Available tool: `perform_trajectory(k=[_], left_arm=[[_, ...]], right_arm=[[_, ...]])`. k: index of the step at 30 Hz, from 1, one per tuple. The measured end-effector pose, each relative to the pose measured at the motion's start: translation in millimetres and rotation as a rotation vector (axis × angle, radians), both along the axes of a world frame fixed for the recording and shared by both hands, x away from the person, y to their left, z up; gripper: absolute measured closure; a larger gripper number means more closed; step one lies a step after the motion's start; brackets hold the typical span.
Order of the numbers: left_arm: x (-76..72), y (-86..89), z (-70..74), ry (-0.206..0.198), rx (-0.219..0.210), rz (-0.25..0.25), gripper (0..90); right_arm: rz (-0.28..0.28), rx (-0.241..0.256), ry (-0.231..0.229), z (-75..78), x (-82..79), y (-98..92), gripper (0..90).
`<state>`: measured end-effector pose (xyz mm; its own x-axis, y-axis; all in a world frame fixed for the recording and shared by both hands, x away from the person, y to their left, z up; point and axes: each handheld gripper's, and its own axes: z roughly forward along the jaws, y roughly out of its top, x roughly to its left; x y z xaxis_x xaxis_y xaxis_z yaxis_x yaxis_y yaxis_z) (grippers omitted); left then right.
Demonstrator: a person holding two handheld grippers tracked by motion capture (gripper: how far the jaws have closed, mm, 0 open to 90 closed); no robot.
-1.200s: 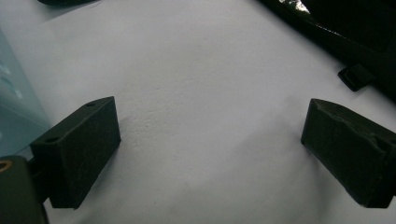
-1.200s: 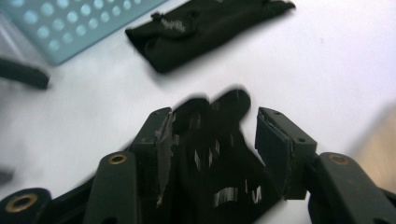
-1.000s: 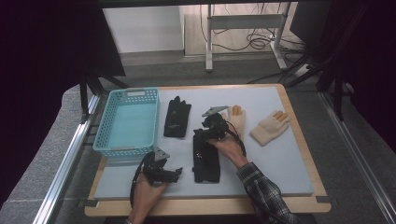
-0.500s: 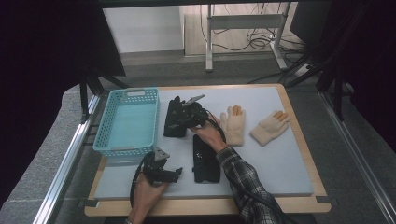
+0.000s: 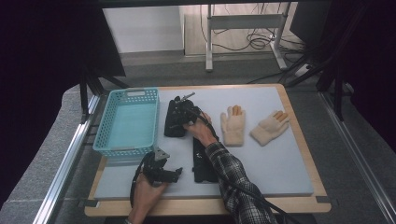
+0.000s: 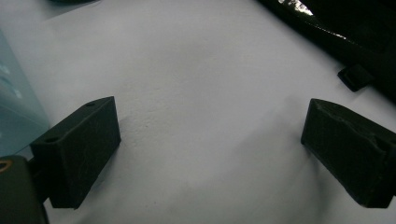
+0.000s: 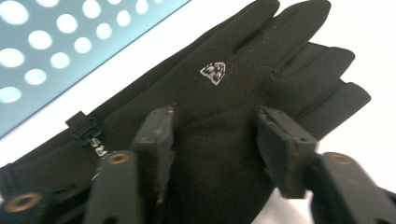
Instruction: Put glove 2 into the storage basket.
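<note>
A black glove [image 5: 173, 120] with a small white logo [image 7: 212, 72] lies flat beside the basket. My right gripper [image 5: 185, 110] hangs low over its palm, open, with its jaws astride the fabric [image 7: 215, 126]; whether they touch it I cannot tell. A second black glove [image 5: 204, 161] lies nearer the front, under the person's right forearm. Two cream gloves [image 5: 232, 126] [image 5: 270, 127] lie palm-down to the right. My left gripper [image 5: 161, 172] rests near the front edge, open wide over bare mat [image 6: 210, 140], with that second black glove's edge [image 6: 355, 37] at the upper right.
A light blue perforated basket [image 5: 126, 121] stands at the left of the grey mat [image 5: 280, 168], and its wall [image 7: 56, 51] runs close beside the far black glove. The table's wooden rim [image 5: 303, 140] frames the mat.
My right gripper has swung left, from above the near black glove and the cream glove to the far black glove by the basket. The left gripper has stayed put.
</note>
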<state>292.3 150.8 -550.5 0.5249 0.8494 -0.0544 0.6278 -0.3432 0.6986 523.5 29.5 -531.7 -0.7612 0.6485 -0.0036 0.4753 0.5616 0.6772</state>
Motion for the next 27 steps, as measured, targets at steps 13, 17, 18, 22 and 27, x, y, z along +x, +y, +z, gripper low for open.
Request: perform_trajectory(k=[13, 17, 18, 22, 27], left_arm=[[0.1, 0.1, 0.0, 0.001, 0.000, 0.000, 4.7], [0.1, 0.1, 0.0, 0.001, 0.000, 0.000, 4.7], [0.0, 0.0, 0.0, 0.001, 0.000, 0.000, 4.7], [0.0, 0.0, -0.1, 0.001, 0.000, 0.000, 4.6], [0.2, 0.3, 0.1, 0.000, 0.004, -0.002, 4.7]], right_arm=[[0.025, 0.025, 0.043, 18.0, -8.0, -2.5, 76.9], [0.036, 0.059, 0.033, 33.2, -16.2, -11.9, 76.9], [0.042, 0.061, 0.029, 36.4, -19.0, -14.4, 76.8], [0.056, 0.078, 0.009, 48.3, -30.4, -25.1, 76.7], [0.065, 0.106, -0.004, 61.4, -43.0, -38.9, 76.6]])
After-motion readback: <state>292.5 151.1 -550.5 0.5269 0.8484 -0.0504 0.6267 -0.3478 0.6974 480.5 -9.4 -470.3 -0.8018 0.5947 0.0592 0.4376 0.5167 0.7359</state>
